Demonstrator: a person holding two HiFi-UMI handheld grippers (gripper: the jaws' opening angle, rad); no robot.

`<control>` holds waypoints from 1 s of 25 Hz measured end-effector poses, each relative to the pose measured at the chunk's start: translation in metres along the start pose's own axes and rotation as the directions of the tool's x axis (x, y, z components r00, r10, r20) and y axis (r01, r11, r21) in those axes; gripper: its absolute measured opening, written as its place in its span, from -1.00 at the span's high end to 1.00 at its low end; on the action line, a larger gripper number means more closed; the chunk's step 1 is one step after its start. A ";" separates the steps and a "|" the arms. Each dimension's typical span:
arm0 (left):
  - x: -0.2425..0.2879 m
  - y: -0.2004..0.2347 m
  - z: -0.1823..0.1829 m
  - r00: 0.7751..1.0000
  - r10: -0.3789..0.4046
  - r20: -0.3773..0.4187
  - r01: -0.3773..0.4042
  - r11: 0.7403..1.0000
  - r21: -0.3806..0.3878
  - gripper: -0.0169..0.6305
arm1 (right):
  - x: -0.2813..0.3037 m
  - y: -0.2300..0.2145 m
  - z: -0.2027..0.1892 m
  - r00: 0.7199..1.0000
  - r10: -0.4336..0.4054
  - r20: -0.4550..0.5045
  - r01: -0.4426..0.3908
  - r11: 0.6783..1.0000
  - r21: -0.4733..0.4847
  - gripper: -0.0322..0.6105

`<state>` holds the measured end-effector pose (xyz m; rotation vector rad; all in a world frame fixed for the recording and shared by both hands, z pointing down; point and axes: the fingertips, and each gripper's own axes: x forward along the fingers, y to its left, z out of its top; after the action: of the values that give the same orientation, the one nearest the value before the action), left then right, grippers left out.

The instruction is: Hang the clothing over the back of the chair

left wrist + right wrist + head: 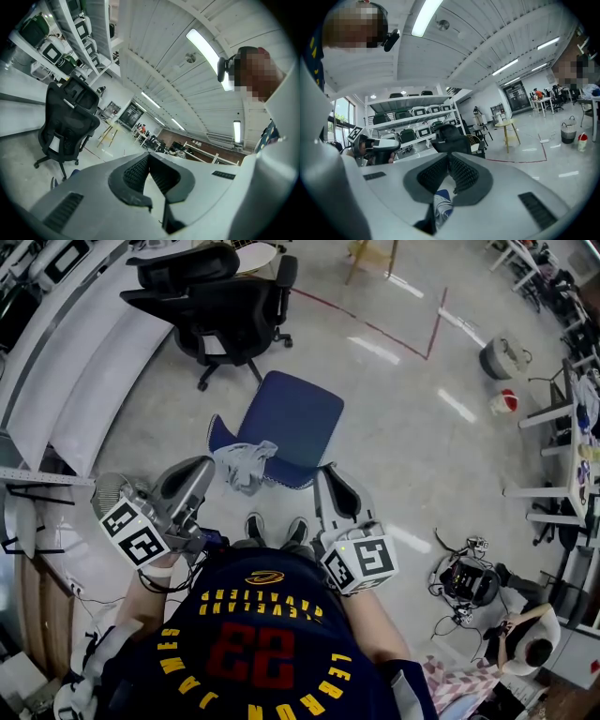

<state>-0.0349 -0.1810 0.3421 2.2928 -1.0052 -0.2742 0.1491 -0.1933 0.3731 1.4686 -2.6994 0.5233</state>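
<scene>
Head view tells most of it. The grey clothing sits bunched over the near edge of the blue chair, which I read as the top of the backrest. It's crumpled toward one end, not spread along the whole back. Nothing is pinching it, so it seems to be staying up by its own drape.

Left gripper is just beside the cloth on one side and right gripper is off the other corner of the chair. Neither touches the fabric as far as I can see. My guess is they're parked on either side so the garment can settle without being dragged off.

Left gripper view shows the jaws pressed together at the tips with nothing in them, pointing out across the room past the black office chair. Right gripper view is the same, tips closed and empty. Through the gap behind the tips I get a peek of grey cloth with blue next to it, but that's below the gripper and not held.

I'd say the hang is basically done. Maybe it needs a tidy-up, since a lopsided bunch like that could slide.
</scene>
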 end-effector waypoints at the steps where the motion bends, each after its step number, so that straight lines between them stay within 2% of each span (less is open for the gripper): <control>1: 0.000 0.000 0.000 1.000 0.000 0.000 0.000 1.000 0.001 0.94 | 0.000 0.000 0.000 1.000 0.002 0.001 -0.002 1.000 -0.003 0.80; 25: 0.003 0.008 0.001 1.000 0.015 -0.009 -0.015 1.000 0.007 0.94 | 0.005 -0.002 -0.007 1.000 0.002 -0.013 -0.002 1.000 -0.007 0.83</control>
<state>-0.0379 -0.1883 0.3466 2.2897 -1.0202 -0.2538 0.1474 -0.1961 0.3808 1.4553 -2.6900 0.5208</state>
